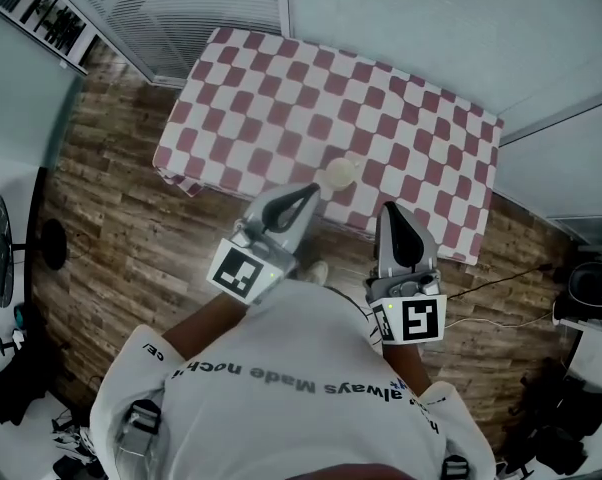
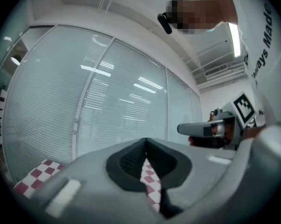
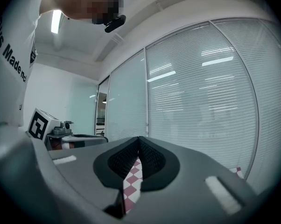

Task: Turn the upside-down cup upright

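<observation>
My left gripper [image 1: 308,192] and right gripper [image 1: 392,212] are both pinched closed and empty, and the cup [image 1: 336,175] sits just past my left tip, so I might bump it away.

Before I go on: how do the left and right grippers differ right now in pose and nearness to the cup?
In the head view, the left gripper slants in toward the cup; the right gripper points straight ahead over the table. The left gripper's tip shows close beside the cup; the right gripper's is plainly farther from it. Both are shut and empty.
</observation>
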`<state>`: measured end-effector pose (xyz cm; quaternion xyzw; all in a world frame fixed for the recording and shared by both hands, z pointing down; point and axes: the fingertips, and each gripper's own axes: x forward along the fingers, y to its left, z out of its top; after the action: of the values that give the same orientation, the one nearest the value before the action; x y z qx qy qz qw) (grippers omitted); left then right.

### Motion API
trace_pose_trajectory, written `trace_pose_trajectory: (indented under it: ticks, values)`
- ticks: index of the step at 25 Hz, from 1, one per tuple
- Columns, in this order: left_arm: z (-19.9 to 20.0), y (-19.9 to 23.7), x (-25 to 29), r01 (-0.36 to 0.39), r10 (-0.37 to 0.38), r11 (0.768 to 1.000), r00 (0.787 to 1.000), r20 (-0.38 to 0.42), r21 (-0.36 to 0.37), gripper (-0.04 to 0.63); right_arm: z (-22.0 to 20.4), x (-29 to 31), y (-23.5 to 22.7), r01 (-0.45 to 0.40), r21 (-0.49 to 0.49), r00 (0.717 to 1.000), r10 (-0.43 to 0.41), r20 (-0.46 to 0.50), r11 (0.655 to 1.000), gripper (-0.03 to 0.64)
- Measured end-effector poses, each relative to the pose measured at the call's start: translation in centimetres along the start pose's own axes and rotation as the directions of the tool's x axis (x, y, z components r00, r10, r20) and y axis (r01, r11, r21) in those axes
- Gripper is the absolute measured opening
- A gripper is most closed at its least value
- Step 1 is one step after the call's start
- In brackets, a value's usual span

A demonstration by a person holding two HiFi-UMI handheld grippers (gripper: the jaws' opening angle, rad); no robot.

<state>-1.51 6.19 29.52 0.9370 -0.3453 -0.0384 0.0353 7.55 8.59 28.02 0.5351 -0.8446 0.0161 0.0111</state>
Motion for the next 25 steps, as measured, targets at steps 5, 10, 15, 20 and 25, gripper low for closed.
trace_pose_trajectory:
  ticks: [5,10,15,20,25]
  values:
    - [0.3,5.4,1.3,0.010,-0.010,1.000,1.000,0.001,-0.009,0.003,0.3,5.7,0.2,0.005,-0.007,1.000,-0.005,0.000,1.000,0.002]
    - [0.3,10.0,2.8,0.035,-0.035,0.999,0.999,-0.003,-0.017,0.003,0.2,10.8,0.2,0.026,-0.004,1.000,-0.026,-0.009,1.000,0.002]
    - [0.4,13.5,3.7,0.048,-0.048,0.999,0.999,0.001,-0.020,0.003,0.1,14.2,0.3,0.041,-0.008,0.999,-0.041,-0.010,0.999,0.002]
    - [0.2,14.8,4.4,0.064,-0.064,0.998,0.998,0.001,-0.025,0.003,0.1,15.6,0.0,0.059,-0.008,0.998,-0.059,-0.008,0.998,0.002]
    - [0.1,14.5,5.8,0.080,-0.081,0.996,0.997,-0.008,-0.034,0.003,0.0,15.7,-1.3,0.079,-0.001,0.997,-0.079,-0.012,0.997,0.002]
